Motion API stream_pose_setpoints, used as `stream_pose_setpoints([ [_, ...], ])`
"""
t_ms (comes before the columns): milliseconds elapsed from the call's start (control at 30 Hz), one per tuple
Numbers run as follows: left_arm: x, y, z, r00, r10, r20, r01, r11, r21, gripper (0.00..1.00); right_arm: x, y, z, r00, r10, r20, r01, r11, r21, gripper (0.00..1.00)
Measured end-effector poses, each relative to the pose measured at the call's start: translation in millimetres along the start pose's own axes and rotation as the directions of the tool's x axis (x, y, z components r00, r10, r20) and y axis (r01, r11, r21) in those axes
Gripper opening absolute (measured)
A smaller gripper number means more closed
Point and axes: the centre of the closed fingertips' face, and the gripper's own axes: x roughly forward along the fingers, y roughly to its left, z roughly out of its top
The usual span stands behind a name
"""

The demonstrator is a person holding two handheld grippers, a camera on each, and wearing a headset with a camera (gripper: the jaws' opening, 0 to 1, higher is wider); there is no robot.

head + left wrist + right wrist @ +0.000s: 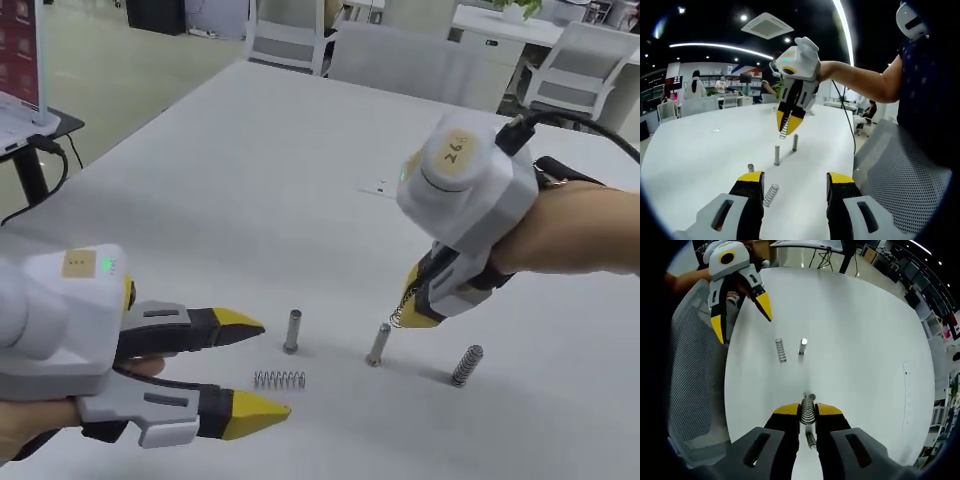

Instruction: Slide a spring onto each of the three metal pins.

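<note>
Three metal pins stand on the white table [230, 200]. The left pin [292, 331] is bare, and a loose spring [279, 379] lies just in front of it. The right pin carries a spring [466, 365]. My right gripper [415, 318] is shut on another spring [404, 305], held tilted just above the top of the middle pin [378, 343]. In the right gripper view that held spring [808, 410] sits between the jaws, with the pin top [808, 396] right beyond it. My left gripper [255, 365] hovers open near the loose spring [771, 194], holding nothing.
A small paper label [378, 187] lies farther back on the table. Office chairs [285, 35] and desks stand beyond the far edge. A mesh chair [890, 165] is close by on the person's side. A side table with a laptop [15, 100] stands at left.
</note>
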Motion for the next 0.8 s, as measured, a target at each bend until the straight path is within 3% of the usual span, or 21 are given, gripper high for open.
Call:
stream_pose_setpoints([
  [800, -0.4, 2.3, -1.2, 1.0, -0.003, 0.001, 0.003, 1.0, -0.011, 0.44, 20.7, -3.4, -3.7, 0.9987, 0.036, -0.037, -0.036, 0.999, 0.004, 0.09],
])
